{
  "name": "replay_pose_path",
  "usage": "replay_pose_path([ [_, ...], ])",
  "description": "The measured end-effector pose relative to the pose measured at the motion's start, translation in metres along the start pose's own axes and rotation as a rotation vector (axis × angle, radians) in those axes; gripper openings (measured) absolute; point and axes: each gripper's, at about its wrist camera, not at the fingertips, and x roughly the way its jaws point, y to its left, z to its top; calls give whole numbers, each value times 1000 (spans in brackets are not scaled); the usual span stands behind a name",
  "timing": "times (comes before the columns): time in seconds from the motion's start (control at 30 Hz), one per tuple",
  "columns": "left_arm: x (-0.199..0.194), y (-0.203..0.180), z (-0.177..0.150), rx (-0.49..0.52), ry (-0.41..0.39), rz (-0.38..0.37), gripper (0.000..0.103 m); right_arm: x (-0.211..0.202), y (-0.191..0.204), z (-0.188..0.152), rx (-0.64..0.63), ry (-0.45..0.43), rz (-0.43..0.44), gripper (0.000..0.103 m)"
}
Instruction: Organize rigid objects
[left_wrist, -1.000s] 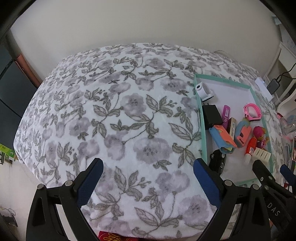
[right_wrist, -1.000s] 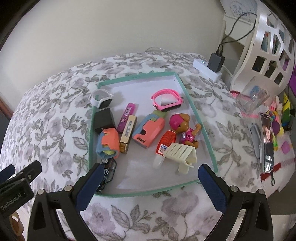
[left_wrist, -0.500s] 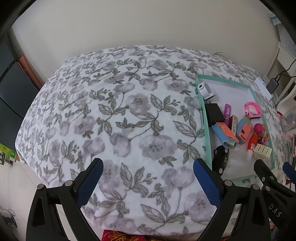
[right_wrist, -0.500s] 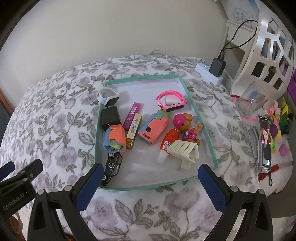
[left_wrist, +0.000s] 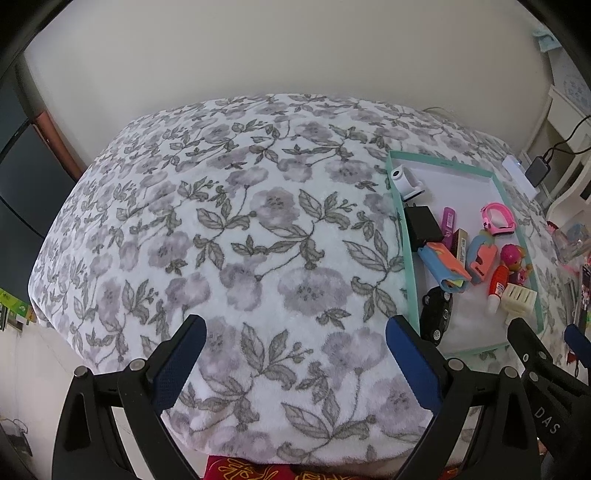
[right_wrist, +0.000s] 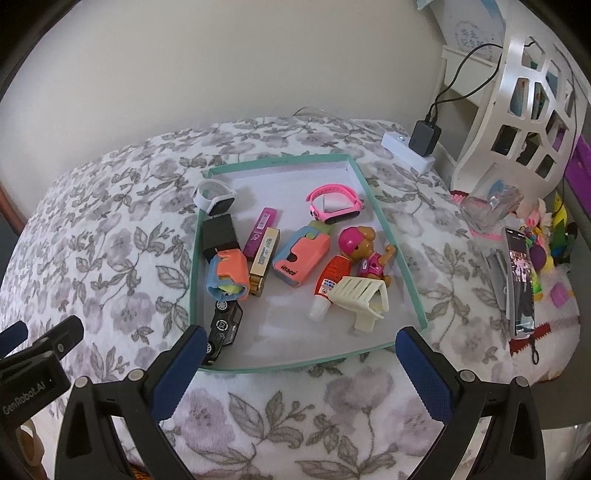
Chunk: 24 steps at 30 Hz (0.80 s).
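Our left gripper (left_wrist: 293, 341) has its jaws spread wide with nothing between them, over the flowered blanket (left_wrist: 229, 236) at its near edge. Our right gripper (right_wrist: 301, 352) is spread just as wide and empty, at the near rim of the green-edged tray (right_wrist: 397, 254).

All the small hard things we can see lie inside that tray. A black toy car (right_wrist: 223, 328) sits in the near left corner, with an orange and blue case (right_wrist: 229, 275) just beyond it, a black charger block (right_wrist: 218, 236) farther on, and a white watch (right_wrist: 214, 195) at the far left. In the middle lie a purple stick (right_wrist: 263, 230) and a gold box (right_wrist: 264, 258) side by side, then a coral and blue stapler-like piece (right_wrist: 303, 254). To the right are a pink band (right_wrist: 334, 205), a toy dog with a pink cap (right_wrist: 364, 253), a red tube (right_wrist: 328, 286) and a cream slatted piece (right_wrist: 360, 297) resting against it.

The blanket left of the tray shows nothing loose. As we judge it, this fits two stages: everything gathered in and only tidying left, or a jumbled tray waiting to be sorted. The things overlap and point different ways, so no neat order is visible.
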Motion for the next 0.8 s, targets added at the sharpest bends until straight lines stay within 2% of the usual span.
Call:
replay_pose_path([
  [0.3,-3,-2,-2,19,9,-12,98,-7,-2,0,6,-30,-15,103],
  [0.8,-2,-1,-3,13,22,-21,98,-4,1,1,-2,-25,-5,103],
])
